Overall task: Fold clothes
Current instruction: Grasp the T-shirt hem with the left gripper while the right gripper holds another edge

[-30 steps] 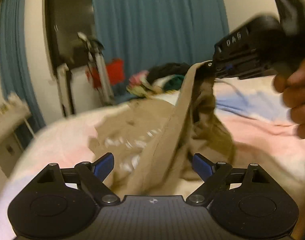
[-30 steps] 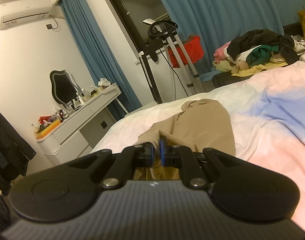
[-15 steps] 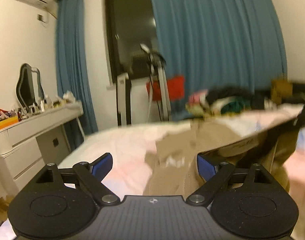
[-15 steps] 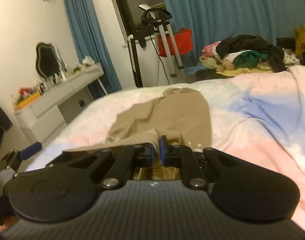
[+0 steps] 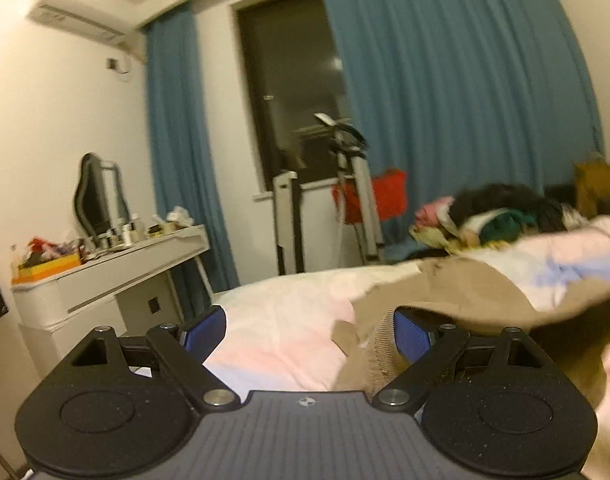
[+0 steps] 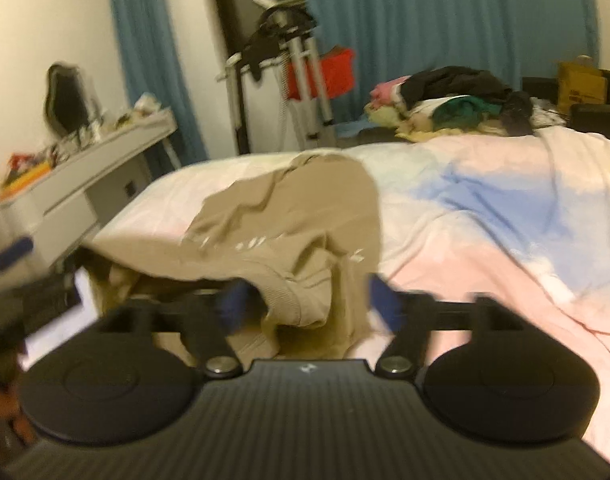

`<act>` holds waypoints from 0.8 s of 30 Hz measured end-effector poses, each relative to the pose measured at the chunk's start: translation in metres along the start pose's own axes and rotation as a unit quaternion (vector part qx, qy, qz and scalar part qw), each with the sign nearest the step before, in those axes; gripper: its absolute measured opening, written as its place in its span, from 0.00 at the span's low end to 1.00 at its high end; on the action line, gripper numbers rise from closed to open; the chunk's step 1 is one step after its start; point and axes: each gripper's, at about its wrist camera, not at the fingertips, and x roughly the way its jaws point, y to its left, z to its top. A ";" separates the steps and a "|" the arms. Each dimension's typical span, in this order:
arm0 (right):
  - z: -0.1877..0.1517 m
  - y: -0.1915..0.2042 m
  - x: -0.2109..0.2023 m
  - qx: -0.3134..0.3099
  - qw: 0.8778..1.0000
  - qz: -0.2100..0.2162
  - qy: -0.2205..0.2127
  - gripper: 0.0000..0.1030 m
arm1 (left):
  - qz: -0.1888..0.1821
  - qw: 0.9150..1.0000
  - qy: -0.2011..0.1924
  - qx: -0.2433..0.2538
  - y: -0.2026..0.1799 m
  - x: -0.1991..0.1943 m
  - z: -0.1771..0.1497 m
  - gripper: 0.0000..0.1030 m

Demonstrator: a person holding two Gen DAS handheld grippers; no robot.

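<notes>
Blue floor-length curtains (image 6: pixel 445 20) hang behind a wide bed (image 6: pixel 485 240) dressed in a pastel pink, blue and white sheet, and I am looking across it from both wrist views. My task piece, a tan cotton sweatshirt with ribbed hem (image 6: pixel 289 224), lies rumpled on the near left part of that bed, one edge lifted off the sheet.

My left tongs (image 5: pixel 309 332) stand spread wide, gripping nothing; the ribbed hem (image 5: pixel 381 344) lies right against the inner face of one blue pad.

My right tongs (image 6: pixel 307 304) are blurred but clearly parted, with a tan fold sagging loose between the fingers, not pinched.

At the far side sits a heap of mixed dark, green, pink and yellow clothes (image 6: pixel 449 100). On the left, a white dressing counter (image 5: pixel 117 264) carries a yellow tray (image 5: pixel 49 270); its contents are too small to tell.
</notes>
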 end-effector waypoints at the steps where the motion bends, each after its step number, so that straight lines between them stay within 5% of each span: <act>1: -0.002 0.009 0.002 -0.025 1.000 0.006 0.007 0.83 | 0.004 1.000 0.001 0.002 0.000 0.000 0.001 0.88; 6: -0.014 0.058 0.010 -0.155 0.988 0.019 0.009 0.83 | 0.001 1.000 -0.004 0.002 0.003 -0.001 0.010 0.88; 10: -0.015 0.071 0.022 -0.182 0.982 -0.041 -0.018 0.83 | -0.002 1.000 -0.008 0.003 0.001 0.004 0.010 0.88; 15: 0.003 0.035 0.023 -0.071 0.984 -0.148 -0.076 0.82 | -0.010 1.000 0.003 0.008 -0.002 0.007 0.007 0.89; 19: 0.017 0.006 -0.019 0.034 0.972 -0.138 -0.185 0.82 | -0.031 0.998 0.026 0.057 -0.019 0.016 -0.003 0.90; 24: 0.015 0.000 -0.043 0.043 0.960 -0.138 -0.239 0.82 | -0.051 0.987 0.038 0.150 -0.051 0.015 -0.020 0.94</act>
